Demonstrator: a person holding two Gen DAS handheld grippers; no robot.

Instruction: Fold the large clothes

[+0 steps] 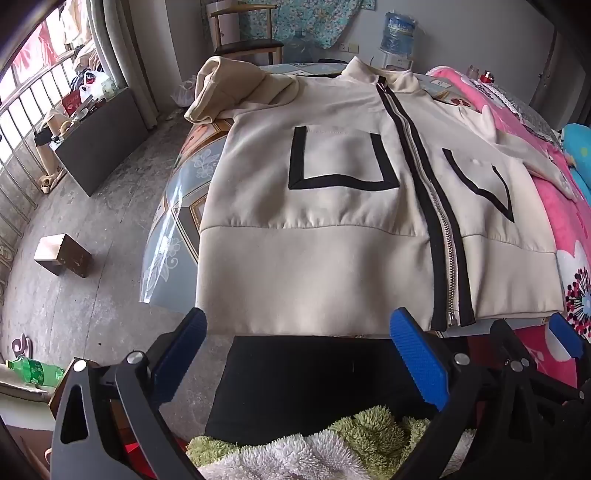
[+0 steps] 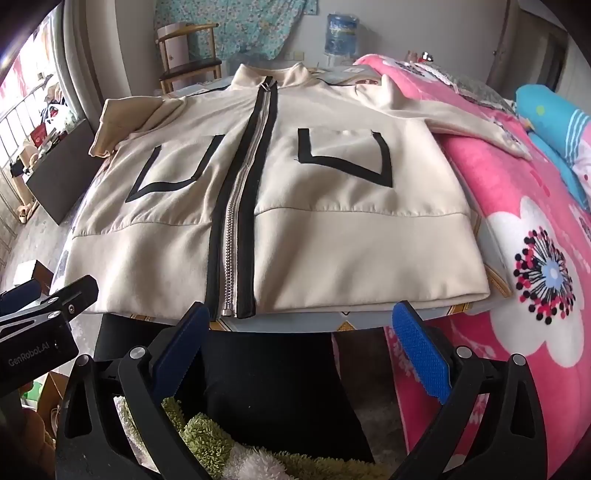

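Nearest the cameras, the left gripper (image 1: 299,332) and the right gripper (image 2: 303,325) hovered side by side just short of the table edge, each with its blue-padded black fingers spread wide apart and holding nothing. Below them showed a fluffy green and white garment (image 1: 332,443) and black fabric (image 1: 314,376), apparently the person's clothing.

Just beyond the fingertips, a cream zip-up jacket with black trim (image 2: 314,184) lay flat and face up on a table covered in a patterned blue-grey cloth under clear plastic (image 1: 173,236). Its broad hem band faced the grippers, near the table edge. A closed metal zipper (image 2: 236,206) edged in black ran from hem to collar. Two pockets outlined in black (image 1: 343,158) sat either side of it. The left sleeve (image 1: 229,88) was bunched at the far left corner; the right sleeve (image 2: 461,114) trailed onto a pink floral blanket (image 2: 517,229) beside the table.

Farther back stood a wooden chair (image 2: 188,55) and a blue water dispenser bottle (image 2: 341,33) against the wall.
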